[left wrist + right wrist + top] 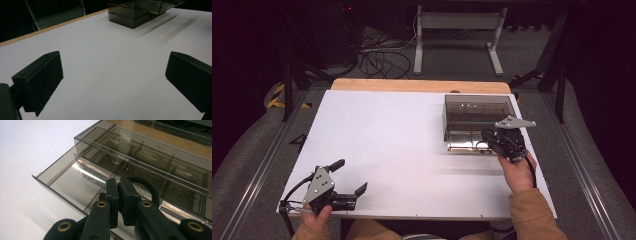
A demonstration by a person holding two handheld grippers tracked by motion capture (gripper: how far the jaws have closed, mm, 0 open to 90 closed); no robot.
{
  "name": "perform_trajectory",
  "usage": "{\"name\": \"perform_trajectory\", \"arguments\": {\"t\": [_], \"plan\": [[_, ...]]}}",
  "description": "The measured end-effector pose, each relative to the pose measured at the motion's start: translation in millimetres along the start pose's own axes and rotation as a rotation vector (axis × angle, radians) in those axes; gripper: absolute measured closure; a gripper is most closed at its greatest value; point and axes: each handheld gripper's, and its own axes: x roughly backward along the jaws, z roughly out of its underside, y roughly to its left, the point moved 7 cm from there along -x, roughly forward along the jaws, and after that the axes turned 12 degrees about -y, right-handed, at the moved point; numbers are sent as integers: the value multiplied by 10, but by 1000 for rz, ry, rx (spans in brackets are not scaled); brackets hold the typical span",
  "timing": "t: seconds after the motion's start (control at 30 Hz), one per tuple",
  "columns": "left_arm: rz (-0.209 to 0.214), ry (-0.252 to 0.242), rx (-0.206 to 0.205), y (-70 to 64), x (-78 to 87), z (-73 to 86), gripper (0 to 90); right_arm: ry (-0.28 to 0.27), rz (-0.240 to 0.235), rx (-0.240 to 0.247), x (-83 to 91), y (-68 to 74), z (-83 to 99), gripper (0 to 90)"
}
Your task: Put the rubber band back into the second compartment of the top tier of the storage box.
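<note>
The smoke-tinted transparent plastic drawer box point(477, 116) stands on the far right part of the white rectangular table top point(402, 145), near its far edge. The box is divided inside by thin clear partitions. Its lowest drawer point(72, 182) is pulled partly out toward the person, and the exposed compartment at the drawer's front shows a bare, reflective floor.

The right gripper point(488, 141), a black two-jaw tool carrying a grey three-cornered plate, is held by the person's right hand point(517, 172) at the near side of the box, over the pulled-out drawer. In the right gripper view its jaws stand almost together, with only a narrow slit between the pads. A black looped object point(147, 186) curves from just behind the jaw tips. Whether the pads pinch this loop or a part of the drawer cannot be told from the pictures, because the jaw tips cover the contact point. The tan sleeve point(532, 212) of the right arm enters from the lower edge of the high view.

The left gripper point(349, 176) rests at the near left corner of the table top, well apart from the box, held by the left hand point(314, 222). Its jaws are spread wide and hold nothing. In the left gripper view both pads hang over bare white surface, and the box appears far off at the top of that view.

A wooden strip point(417, 85) runs along the far edge of the table top.
</note>
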Motion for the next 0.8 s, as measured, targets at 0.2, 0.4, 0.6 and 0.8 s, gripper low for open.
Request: {"name": "perform_trajectory", "arguments": {"t": [0.2,0.4,0.6,0.8], "plan": [[1,1,-2,3,0,1,20,8,-6,0,-14,15,10,861],[-1,0,0,2,1,1,20,24,-14,-3,-40,23,34,860],[0,0,0,2,1,1,20,37,-26,-10,-58,30,51,851],[2,1,-2,2,-1,1,20,51,-32,-14,-79,29,75,848]]}}
